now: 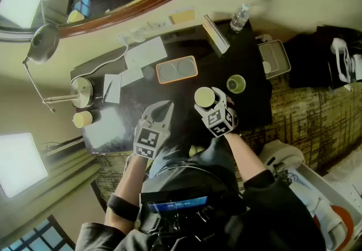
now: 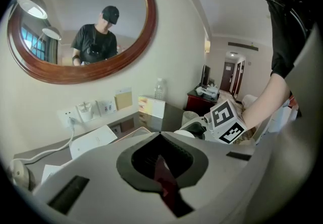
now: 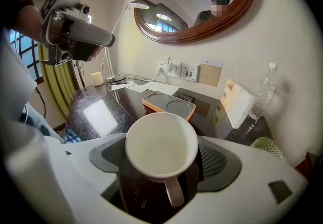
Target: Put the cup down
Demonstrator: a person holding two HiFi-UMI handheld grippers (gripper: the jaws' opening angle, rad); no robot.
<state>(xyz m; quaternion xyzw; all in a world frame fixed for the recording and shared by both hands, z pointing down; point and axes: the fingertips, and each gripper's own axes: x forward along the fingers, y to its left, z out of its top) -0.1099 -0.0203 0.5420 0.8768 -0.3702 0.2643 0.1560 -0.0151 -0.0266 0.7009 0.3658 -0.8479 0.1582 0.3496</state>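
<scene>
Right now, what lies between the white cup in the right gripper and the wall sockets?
An orange-rimmed tray lies on the desk between the white cup and the wall sockets; the right gripper view shows it plainly.

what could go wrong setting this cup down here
1. The white cup sits between the right gripper's wide-spread jaws, gripped on its round wall, so it may slip or twist before reaching the dark desk.
2. The orange-rimmed tray lies just ahead and a green cup is off to the side; drifting while lowering could knock either.
</scene>
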